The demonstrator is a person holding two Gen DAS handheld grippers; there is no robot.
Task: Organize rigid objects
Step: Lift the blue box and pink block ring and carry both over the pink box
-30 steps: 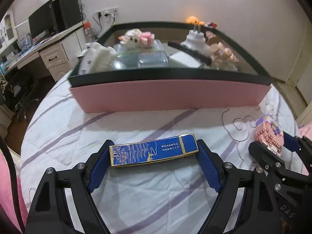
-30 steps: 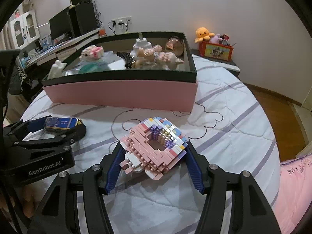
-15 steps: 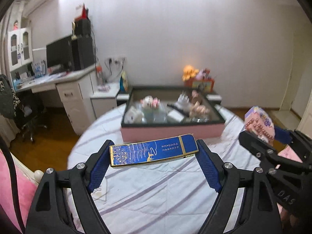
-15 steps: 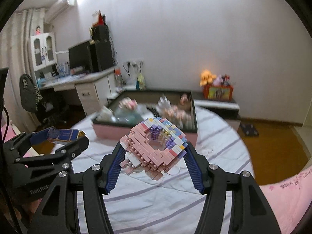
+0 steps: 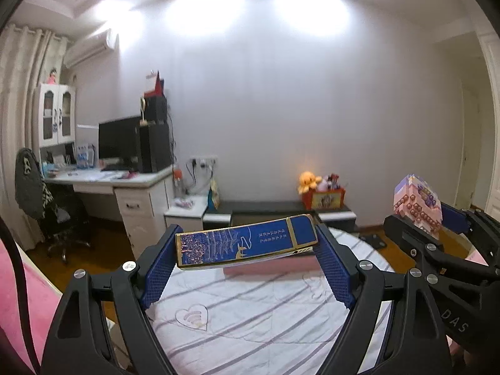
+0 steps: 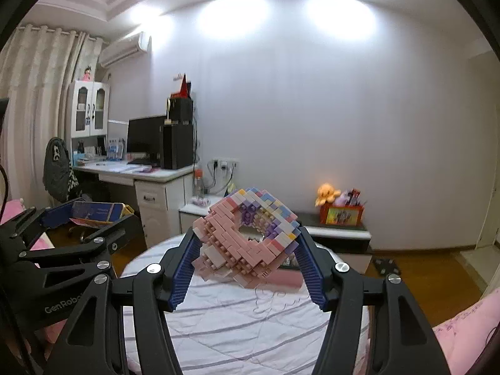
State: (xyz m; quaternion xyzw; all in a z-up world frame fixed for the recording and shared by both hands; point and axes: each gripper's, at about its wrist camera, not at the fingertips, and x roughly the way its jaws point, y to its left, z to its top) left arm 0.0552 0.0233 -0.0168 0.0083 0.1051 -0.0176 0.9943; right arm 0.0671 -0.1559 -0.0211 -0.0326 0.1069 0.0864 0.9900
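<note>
Two grippers aloft above striped bedspread (image 5: 250, 312): left gripper (image 5: 247, 243) clamped on one blue box (image 5: 243, 243), right gripper (image 6: 247, 243) on one pink brick model (image 6: 243, 237).

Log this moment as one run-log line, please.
left gripper: shut on blue box | right gripper: shut on brick model | both raised above bed

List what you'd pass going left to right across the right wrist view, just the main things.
Curtains → left gripper holding the blue box → desk with monitor → right gripper holding the pink brick model → orange plush → pink bedding.
</note>
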